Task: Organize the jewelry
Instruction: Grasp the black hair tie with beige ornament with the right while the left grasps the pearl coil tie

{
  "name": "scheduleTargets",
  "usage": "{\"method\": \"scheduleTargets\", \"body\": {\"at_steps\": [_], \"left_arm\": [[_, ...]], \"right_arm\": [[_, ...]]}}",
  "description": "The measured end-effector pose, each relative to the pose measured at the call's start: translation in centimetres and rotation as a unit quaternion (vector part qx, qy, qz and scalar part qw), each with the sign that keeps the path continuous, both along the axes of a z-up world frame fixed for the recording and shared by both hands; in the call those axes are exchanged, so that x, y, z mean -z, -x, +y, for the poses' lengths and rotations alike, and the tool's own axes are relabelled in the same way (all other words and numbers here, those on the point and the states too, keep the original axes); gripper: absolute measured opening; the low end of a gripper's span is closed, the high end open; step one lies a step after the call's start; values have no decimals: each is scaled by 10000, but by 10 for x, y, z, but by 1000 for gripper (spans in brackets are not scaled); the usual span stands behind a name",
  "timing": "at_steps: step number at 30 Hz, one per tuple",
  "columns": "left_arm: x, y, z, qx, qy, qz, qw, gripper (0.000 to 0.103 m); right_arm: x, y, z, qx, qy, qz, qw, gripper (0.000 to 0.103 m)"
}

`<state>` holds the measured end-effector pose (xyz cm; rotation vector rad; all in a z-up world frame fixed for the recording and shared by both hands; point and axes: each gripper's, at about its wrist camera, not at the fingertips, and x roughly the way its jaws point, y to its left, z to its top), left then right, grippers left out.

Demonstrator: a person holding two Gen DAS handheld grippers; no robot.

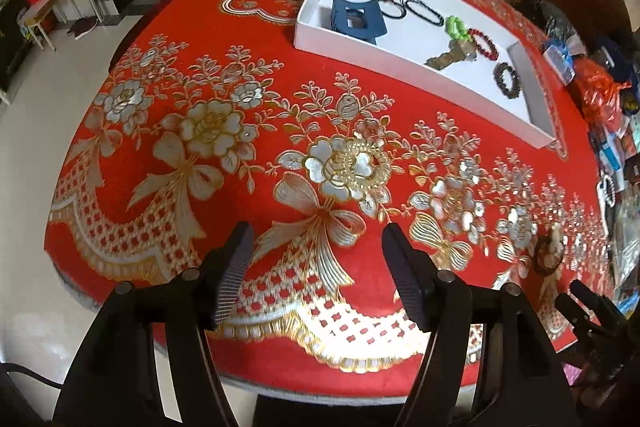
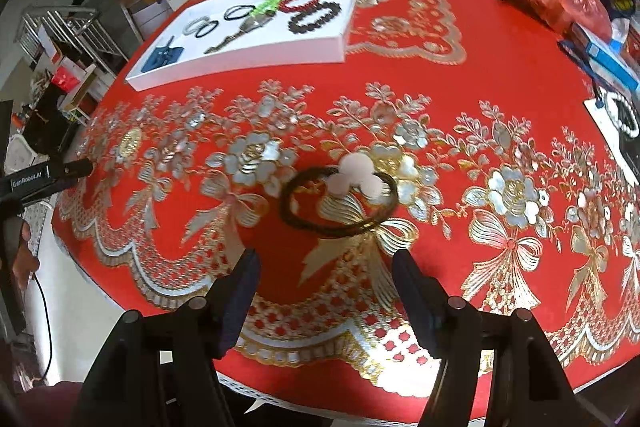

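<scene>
right hand-held gripper: jaws apart | brown hair tie: ahead on tablecloth, possibly untouched

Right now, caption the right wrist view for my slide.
Open right gripper hovers before a brown hair tie; white tray beyond.

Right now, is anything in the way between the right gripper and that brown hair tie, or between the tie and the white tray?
Nothing visible. The right gripper is open just short of the hair tie, with only bare tablecloth between them. From the tie to the tray the cloth is also clear; only the tray's low wall needs lifting over.
</scene>
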<state>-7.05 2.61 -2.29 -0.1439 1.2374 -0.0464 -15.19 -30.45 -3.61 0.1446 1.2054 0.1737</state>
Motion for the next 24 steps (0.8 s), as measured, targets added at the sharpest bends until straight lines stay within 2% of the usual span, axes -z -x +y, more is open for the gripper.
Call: {"method": "scheduleTargets", "body": {"at_steps": [6,11,14,24], "left_arm": [[7,-16,1,-210,-2,105,9997,67],[9,-28,0,-186,-215,139,9995,67],[12,-34,-1,-113,-354,193,9991,67],[21,-46,-9,56,-448,317,9985,67]], "right_arm": [[1,-6,-11,224,-140,-104,9996,65],[0,-17,-14,342,77,-179,9992,62],[6,-23,-15,275,193,-159,9993,62],[18,-47,-17,-82,224,-154,9996,62]]}}
